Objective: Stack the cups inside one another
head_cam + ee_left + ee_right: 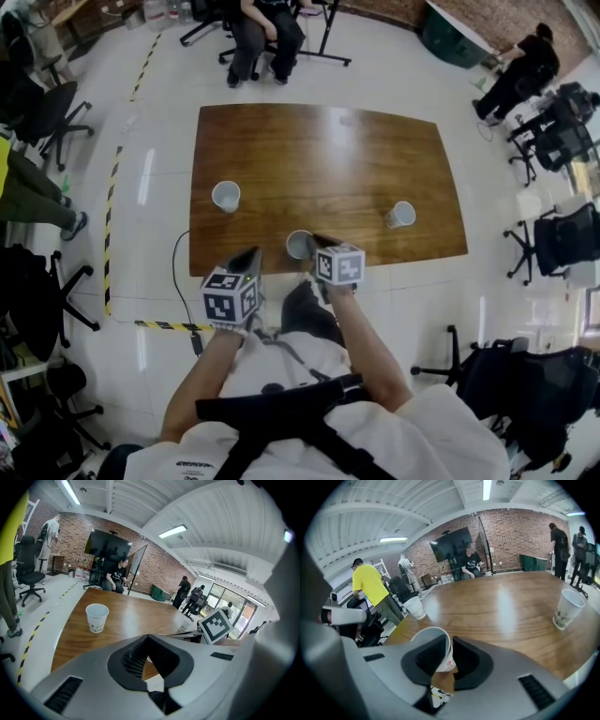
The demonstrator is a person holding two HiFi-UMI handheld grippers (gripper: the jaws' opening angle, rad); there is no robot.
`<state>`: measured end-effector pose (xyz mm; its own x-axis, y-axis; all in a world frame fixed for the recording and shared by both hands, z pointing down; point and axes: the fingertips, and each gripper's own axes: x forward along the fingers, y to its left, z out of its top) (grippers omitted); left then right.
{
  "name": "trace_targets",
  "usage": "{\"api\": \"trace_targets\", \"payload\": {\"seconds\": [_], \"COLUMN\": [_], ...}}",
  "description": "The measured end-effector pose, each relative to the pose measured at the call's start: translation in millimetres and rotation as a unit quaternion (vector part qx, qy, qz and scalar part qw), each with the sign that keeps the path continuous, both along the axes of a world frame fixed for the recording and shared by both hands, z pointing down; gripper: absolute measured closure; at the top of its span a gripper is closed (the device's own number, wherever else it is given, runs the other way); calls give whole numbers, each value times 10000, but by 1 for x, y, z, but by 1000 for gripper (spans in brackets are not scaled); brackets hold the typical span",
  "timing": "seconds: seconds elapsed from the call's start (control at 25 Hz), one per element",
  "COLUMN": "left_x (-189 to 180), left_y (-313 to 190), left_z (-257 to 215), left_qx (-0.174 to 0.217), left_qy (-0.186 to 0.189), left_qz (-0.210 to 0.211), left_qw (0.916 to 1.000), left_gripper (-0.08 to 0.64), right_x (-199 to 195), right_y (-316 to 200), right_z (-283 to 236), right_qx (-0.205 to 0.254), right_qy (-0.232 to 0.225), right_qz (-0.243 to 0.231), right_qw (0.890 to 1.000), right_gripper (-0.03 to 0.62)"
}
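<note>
- My right gripper [449, 641] is clamped on the middle cup [440, 654] – one pad sits inside the rim, the other against the outer wall, with the paper wall pinched between them.
- That cup stands near the front edge of the wooden table [328, 159], mouth up.
- My left gripper [149, 637] is clenched with nothing between its jaws; it hangs over the table's front edge, just left of the middle cup.
- The left cup [225, 196] stands upright on the table's left side, well apart from both grippers.
- The right cup [400, 215] stands towards the table's right side – also on its own, touching nothing else.
</note>
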<state>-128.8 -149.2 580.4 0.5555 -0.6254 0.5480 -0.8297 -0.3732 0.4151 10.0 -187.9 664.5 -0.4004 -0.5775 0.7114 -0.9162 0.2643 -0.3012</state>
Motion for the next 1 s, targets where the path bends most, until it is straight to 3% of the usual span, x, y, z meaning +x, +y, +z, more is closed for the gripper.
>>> {"api": "trace_targets", "payload": {"seconds": [0.2,0.56,0.8,1.0], "left_x": [-6,0,30,62], "left_y": [-2,-7,-12,-13], "left_z": [0,3,1,-1], "left_qx": [-2,-6,64,123], "left_qy": [0,20,18,22], "left_qz": [-55,122,553,952], "left_qw": [10000,9999,9984,9954], "left_gripper": [560,560,560,560], "right_x": [-5,7,44,97], "right_y": [-2,-9,-15,-21], "right_z": [2,-17,-39,-55], "right_qx": [-10,139,292,377], "right_qy": [-17,-41,26,95], "right_qz": [-31,80,279,609], "right_qw": [10000,9999,9992,9974], "right_gripper": [558,561,561,561]}}
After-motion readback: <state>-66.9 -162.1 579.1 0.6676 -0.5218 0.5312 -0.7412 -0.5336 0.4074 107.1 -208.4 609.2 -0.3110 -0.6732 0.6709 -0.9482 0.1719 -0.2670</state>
